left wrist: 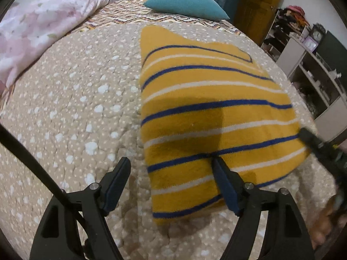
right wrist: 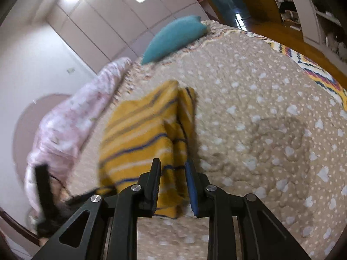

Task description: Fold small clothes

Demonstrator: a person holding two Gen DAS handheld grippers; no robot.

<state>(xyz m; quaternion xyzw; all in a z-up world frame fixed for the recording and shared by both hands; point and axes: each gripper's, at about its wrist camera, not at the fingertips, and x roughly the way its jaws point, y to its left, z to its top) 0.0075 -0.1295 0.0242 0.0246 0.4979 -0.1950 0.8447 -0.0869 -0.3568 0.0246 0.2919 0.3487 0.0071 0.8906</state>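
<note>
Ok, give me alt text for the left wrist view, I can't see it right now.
A folded yellow garment with blue and white stripes lies on a beige spotted bedspread, with the open left tongs over its near corner. The right tongs reach its right edge; a teal pillow lies behind.
</note>
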